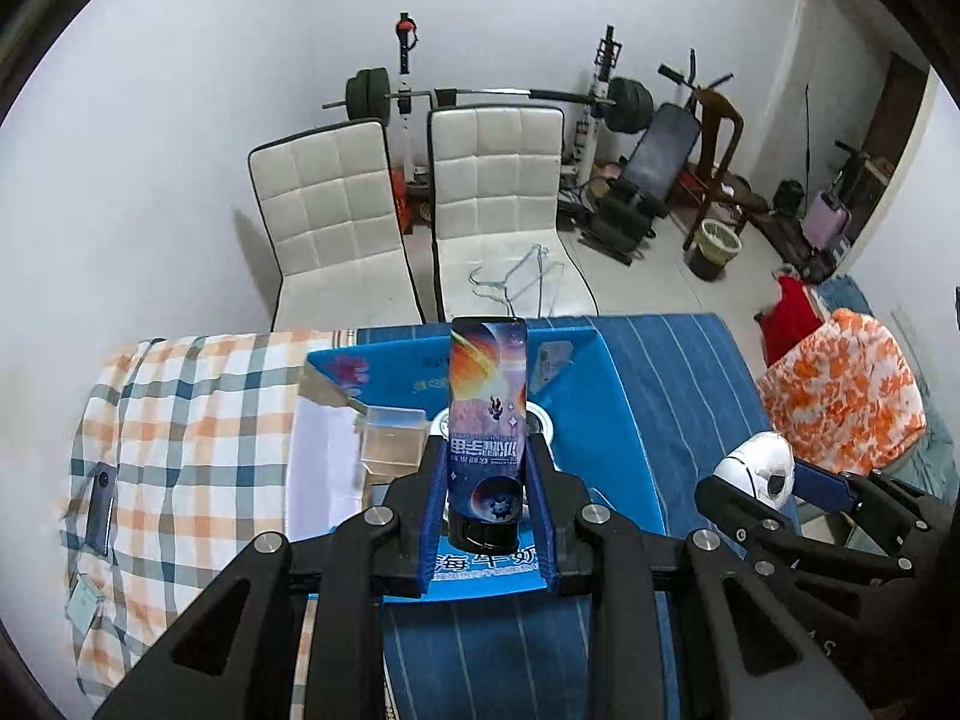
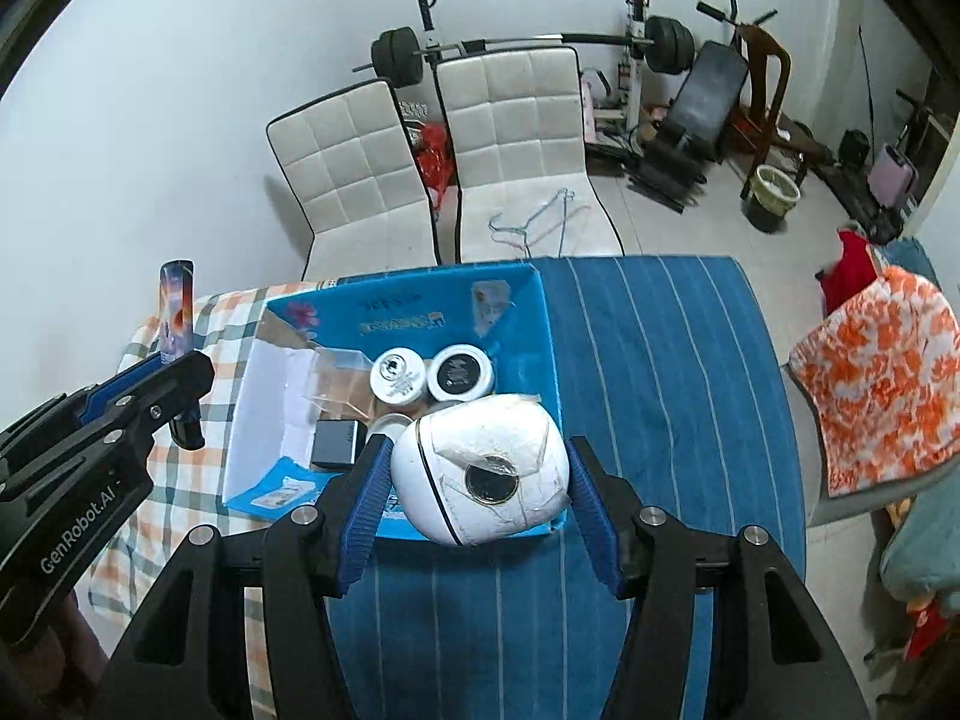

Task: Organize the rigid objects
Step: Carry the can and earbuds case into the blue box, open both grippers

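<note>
Tube (image 1: 489, 414) and white device (image 2: 483, 468) hang above the blue box (image 2: 543, 324), one in each of my grippers. My left gripper (image 1: 487, 480) is clamped narrow on the tube near its black cap; my right gripper (image 2: 477, 480) is clamped at a middling width round the rounded white device. To do this well, I judge I should lower each into a free corner, clear of the two round jars (image 2: 432, 375) and the dark block (image 2: 339, 443), and release only once it rests. The right view shows those contents; in the left view the tube hides most of them, though it alone shows a phone (image 1: 101, 504) on the checked cloth (image 1: 198, 420).
</note>
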A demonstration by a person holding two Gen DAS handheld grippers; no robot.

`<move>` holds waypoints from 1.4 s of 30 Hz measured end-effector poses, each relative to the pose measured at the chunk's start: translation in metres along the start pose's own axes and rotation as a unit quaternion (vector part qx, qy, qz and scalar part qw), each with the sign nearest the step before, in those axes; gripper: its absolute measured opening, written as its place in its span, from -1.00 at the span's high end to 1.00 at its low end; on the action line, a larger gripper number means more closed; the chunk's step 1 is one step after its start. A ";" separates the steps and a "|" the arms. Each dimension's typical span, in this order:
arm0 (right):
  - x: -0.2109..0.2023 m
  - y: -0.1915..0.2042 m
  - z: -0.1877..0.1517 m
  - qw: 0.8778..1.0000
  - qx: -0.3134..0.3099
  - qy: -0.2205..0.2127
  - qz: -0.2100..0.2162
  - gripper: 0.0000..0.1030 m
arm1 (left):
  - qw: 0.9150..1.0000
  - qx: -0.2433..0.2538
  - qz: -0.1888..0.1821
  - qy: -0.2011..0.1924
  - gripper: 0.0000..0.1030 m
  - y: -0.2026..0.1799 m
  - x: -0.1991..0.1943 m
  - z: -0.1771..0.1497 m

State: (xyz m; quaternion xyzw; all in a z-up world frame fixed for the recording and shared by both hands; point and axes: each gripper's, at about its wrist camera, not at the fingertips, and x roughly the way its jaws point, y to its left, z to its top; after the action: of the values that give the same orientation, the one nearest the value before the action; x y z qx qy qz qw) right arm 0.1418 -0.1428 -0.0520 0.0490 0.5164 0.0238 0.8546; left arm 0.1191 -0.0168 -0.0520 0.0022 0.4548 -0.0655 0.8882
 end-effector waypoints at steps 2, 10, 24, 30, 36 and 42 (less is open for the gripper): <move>-0.003 0.007 0.002 1.000 -0.004 -0.005 -0.001 -0.18 | 1.000 -0.005 0.000 -0.005 0.56 0.006 -0.005 0.000; 0.018 0.019 0.008 1.000 -0.004 0.008 0.006 -0.18 | 1.000 -0.026 -0.009 0.008 0.56 0.036 0.004 0.000; 0.217 -0.002 -0.025 0.981 0.058 0.183 0.004 -0.18 | 0.951 -0.144 -0.072 0.264 0.56 0.105 0.197 -0.071; 0.245 0.001 -0.032 0.974 0.063 0.217 0.003 -0.18 | 0.940 -0.140 -0.071 0.302 0.57 0.102 0.226 -0.085; 0.263 0.005 -0.034 0.967 0.064 0.247 0.018 -0.19 | 0.937 -0.137 -0.069 0.315 0.55 0.097 0.229 -0.085; 0.259 0.005 -0.033 0.967 0.060 0.245 0.017 -0.38 | 0.938 -0.131 -0.059 0.317 0.29 0.090 0.219 -0.080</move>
State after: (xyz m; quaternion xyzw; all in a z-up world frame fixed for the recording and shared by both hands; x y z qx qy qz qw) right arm 0.2337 -0.1119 -0.2947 0.1019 0.7097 0.0187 0.6968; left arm 0.1921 0.0520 -0.2810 -0.1203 0.7163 -0.0535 0.6852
